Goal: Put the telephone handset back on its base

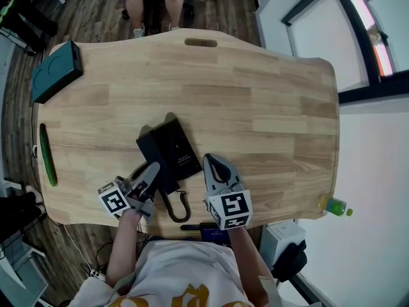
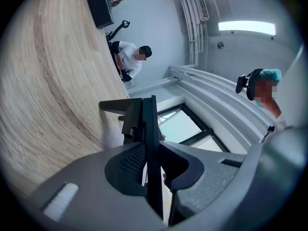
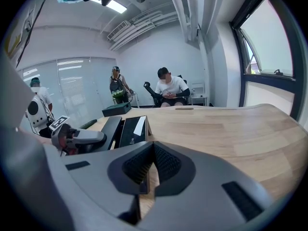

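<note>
Clamping the slim black handset (image 2: 151,129) edge-on, your left gripper (image 1: 153,170) holds it at the black base's (image 1: 179,147) left side on the wooden table (image 1: 268,107). Your right gripper (image 1: 211,162) sits closed and empty.

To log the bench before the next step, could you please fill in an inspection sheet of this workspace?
Surface: wooden table, slot near its far edge.
Job's things: black base mid-table; handset along the base's left side.
Clutter: dark box at far left corner; green item at left edge.
Grippers: left gripper shut on handset; right gripper shut, empty, beside base.
Cables: coiled cord near front edge.
Surroundings: seated person, window, green bottle off the table's right edge.
</note>
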Tool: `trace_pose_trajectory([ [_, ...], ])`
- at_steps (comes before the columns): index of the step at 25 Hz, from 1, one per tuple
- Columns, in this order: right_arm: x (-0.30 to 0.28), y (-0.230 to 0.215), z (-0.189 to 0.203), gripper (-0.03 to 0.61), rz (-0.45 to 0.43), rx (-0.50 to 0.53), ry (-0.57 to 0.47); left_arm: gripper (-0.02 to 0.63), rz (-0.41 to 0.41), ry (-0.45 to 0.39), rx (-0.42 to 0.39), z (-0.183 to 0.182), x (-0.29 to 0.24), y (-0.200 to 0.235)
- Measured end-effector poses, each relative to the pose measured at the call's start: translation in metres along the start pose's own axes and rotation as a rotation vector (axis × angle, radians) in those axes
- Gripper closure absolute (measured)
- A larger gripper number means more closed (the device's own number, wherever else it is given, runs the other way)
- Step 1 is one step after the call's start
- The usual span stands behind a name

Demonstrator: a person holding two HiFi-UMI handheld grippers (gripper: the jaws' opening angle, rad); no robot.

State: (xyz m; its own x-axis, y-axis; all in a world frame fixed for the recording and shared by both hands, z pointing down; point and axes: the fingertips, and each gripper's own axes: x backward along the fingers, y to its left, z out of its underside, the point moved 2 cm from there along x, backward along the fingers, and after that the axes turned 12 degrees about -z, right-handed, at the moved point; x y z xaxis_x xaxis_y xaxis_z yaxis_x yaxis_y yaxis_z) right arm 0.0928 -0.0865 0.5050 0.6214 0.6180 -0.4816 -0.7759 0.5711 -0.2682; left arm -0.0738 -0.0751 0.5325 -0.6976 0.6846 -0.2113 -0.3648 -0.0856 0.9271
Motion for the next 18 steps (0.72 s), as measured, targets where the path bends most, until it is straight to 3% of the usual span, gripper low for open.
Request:
trace_pose_trajectory([
  [18, -0.0061, -0.0066, 0.0082, 0.575, -0.012, -0.021, 0.027, 0.537, -0.051, 0.016, -0.052, 0.0015, -0.0079, 0.0057],
])
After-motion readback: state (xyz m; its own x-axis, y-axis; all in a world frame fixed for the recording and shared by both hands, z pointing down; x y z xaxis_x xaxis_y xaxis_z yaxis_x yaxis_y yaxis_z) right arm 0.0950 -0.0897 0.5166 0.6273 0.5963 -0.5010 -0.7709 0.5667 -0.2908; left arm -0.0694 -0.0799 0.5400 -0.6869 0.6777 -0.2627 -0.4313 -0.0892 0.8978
